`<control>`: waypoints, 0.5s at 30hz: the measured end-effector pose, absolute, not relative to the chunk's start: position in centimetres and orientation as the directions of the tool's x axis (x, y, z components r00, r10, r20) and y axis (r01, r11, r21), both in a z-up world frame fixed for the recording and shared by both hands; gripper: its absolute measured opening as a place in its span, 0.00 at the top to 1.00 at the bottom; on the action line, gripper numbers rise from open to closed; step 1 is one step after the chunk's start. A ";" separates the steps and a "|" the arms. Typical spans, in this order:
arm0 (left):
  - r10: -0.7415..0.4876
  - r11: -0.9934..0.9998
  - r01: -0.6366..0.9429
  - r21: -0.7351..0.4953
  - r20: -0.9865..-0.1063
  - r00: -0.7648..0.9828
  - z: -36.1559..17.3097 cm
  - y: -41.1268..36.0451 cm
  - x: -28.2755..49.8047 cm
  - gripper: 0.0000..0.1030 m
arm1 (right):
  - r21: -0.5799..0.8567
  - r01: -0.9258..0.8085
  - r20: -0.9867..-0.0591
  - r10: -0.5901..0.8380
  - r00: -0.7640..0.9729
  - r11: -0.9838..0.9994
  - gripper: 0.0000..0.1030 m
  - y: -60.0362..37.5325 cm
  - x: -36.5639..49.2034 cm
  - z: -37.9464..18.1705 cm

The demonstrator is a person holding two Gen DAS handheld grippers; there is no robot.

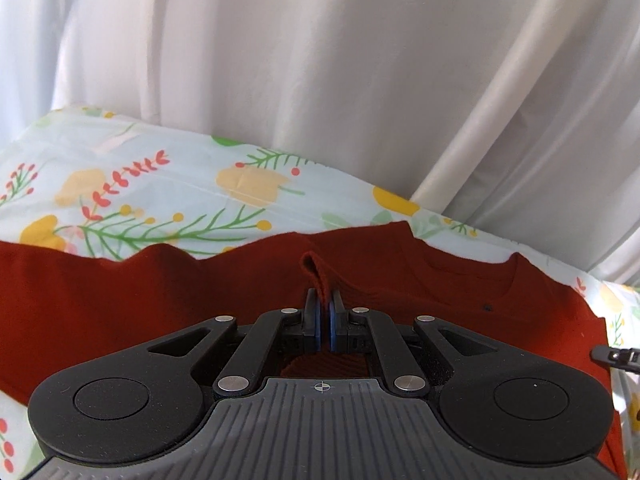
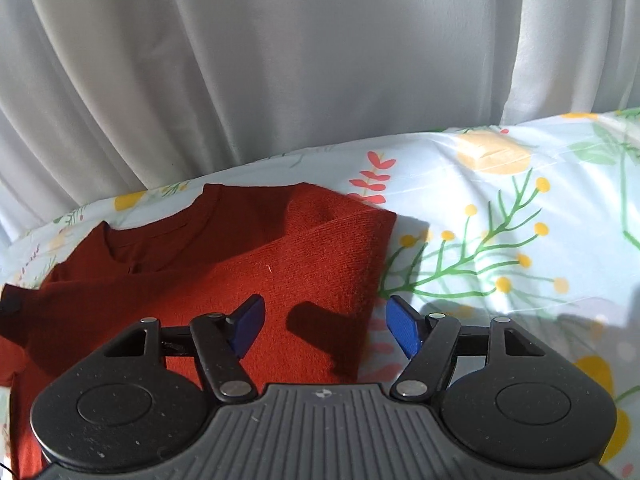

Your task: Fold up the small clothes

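A rust-red knit sweater [image 1: 460, 280] lies spread on a floral tablecloth [image 1: 140, 184]. My left gripper [image 1: 323, 312] is shut on a raised fold of the sweater's edge, which loops up between the blue pads. In the right wrist view the sweater [image 2: 280, 256] shows a folded right side with its neckline to the left. My right gripper [image 2: 324, 324] hovers open over the sweater's right edge, its blue pads [image 2: 404, 328] apart and nothing pressed between them. The tip of the right gripper [image 1: 616, 356] shows at the right edge of the left wrist view.
White curtains [image 1: 320, 60] hang close behind the table's far edge. Bare floral cloth [image 2: 520, 220] stretches to the right of the sweater. A small dark piece of the other gripper [image 2: 10, 304] shows at the left edge of the right wrist view.
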State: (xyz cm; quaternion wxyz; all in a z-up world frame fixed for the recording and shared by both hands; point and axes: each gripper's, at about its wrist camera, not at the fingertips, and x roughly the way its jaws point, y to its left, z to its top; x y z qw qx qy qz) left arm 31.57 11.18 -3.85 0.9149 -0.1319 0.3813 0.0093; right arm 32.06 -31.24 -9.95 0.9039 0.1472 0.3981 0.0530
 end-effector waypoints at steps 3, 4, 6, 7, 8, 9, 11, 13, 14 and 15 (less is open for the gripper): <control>-0.083 0.959 -0.125 -0.253 -0.676 0.732 -3.6 11.0 31.7 0.95 | 0.251 0.000 -0.693 0.180 0.698 0.968 0.91 -30.5 32.7 -10.2; -0.086 0.959 -0.119 -0.258 -0.662 0.745 -3.5 11.0 31.7 0.95 | 0.223 -0.001 -0.678 0.156 0.719 0.975 0.92 -30.2 32.6 -9.9; -0.098 0.959 -0.099 -0.265 -0.640 0.762 -3.6 10.7 31.7 0.95 | 0.163 0.015 -0.632 0.092 0.770 0.987 0.93 -30.0 31.9 -9.3; -0.100 0.963 -0.088 -0.256 -0.639 0.762 -3.8 10.4 31.8 0.95 | 0.128 0.027 -0.610 0.057 0.790 0.991 0.93 -29.9 31.7 -9.1; -0.091 0.969 -0.082 -0.232 -0.649 0.755 -4.2 10.0 32.0 0.95 | 0.090 0.043 -0.599 0.020 0.800 0.995 0.94 -29.8 31.6 -9.2; -0.072 0.977 -0.083 -0.198 -0.667 0.742 -4.8 9.5 32.3 0.95 | 0.054 0.059 -0.598 -0.015 0.801 0.997 0.94 -29.8 31.6 -9.4; -0.052 0.982 -0.090 -0.164 -0.700 0.712 -6.3 9.1 32.8 0.95 | 0.062 0.075 -0.623 -0.020 0.782 0.995 0.93 -30.3 32.2 -10.2; -0.043 0.982 -0.104 -0.154 -0.731 0.681 -7.4 9.0 33.1 0.95 | 0.075 0.073 -0.633 -0.009 0.774 0.994 0.93 -30.5 32.4 -10.7; -0.042 0.982 -0.107 -0.153 -0.736 0.676 -7.7 9.0 33.0 0.95 | 0.075 0.072 -0.631 -0.009 0.776 0.995 0.93 -30.6 32.3 -10.7; -0.041 0.982 -0.107 -0.153 -0.734 0.678 -7.7 9.1 32.9 0.95 | 0.083 0.072 -0.628 -0.004 0.778 0.994 0.93 -30.7 32.2 -10.6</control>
